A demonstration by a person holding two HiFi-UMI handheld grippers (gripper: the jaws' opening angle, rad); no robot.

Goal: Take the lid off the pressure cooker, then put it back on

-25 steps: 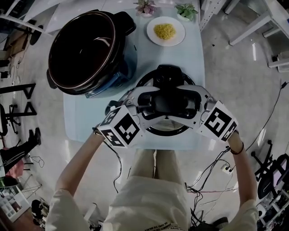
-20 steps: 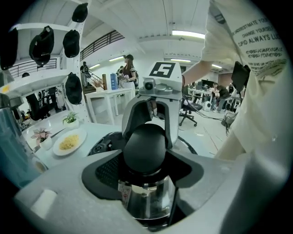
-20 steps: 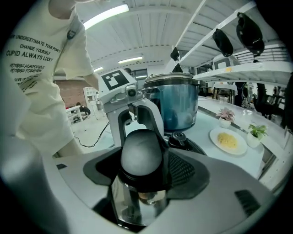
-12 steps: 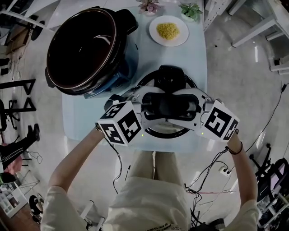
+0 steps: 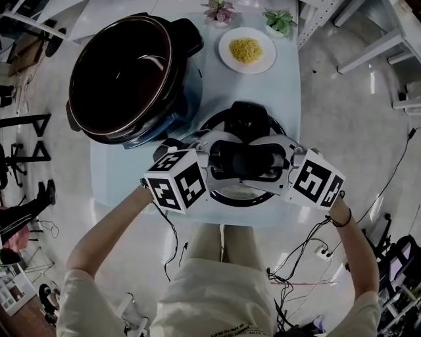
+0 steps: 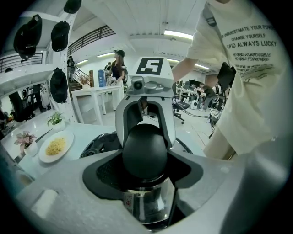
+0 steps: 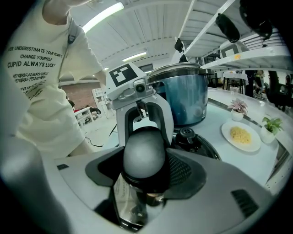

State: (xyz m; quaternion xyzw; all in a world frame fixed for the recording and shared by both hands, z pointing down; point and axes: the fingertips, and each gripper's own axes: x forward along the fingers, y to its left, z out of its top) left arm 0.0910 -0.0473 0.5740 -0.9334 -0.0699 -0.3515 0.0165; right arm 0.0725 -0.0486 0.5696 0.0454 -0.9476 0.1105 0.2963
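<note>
Item 1, nearest: lid (image 5: 245,117) of the pressure cooker. It lies on the pale blue surface (image 5: 125,178) at the near edge, just in front of the person and apart from the cooker. Its black handle (image 5: 247,160) is on top, and a steel rim shows beneath.

Item 2: left gripper (image 5: 212,160). It is brought in from the left end of the handle. In the left gripper view, the rounded black end of the handle sits between the fingers (image 6: 59,196), which are closed against it on both sides.

Item 3: right gripper (image 5: 283,160). It is brought in from the opposite end and faces the left one. Its fingers (image 7: 219,192) stand wide and are set on the other rounded end of the handle; they have just been closing onto it.

Item 4, further off, left: pressure cooker (image 5: 186,92), blue-walled and uncovered. The interior is dark, and no contents can be made out.

Item 5, far side: white plate (image 5: 227,56) holding a heap of yellow food (image 5: 246,49).

Item 6, far edge: two small potted plants, one pinkish (image 5: 219,11) and one green (image 5: 281,21).

Compared with the earlier frames, the lid is found in the same place on the surface. Both grippers are kept at the handle, and their marker cubes are turned slightly.
</note>
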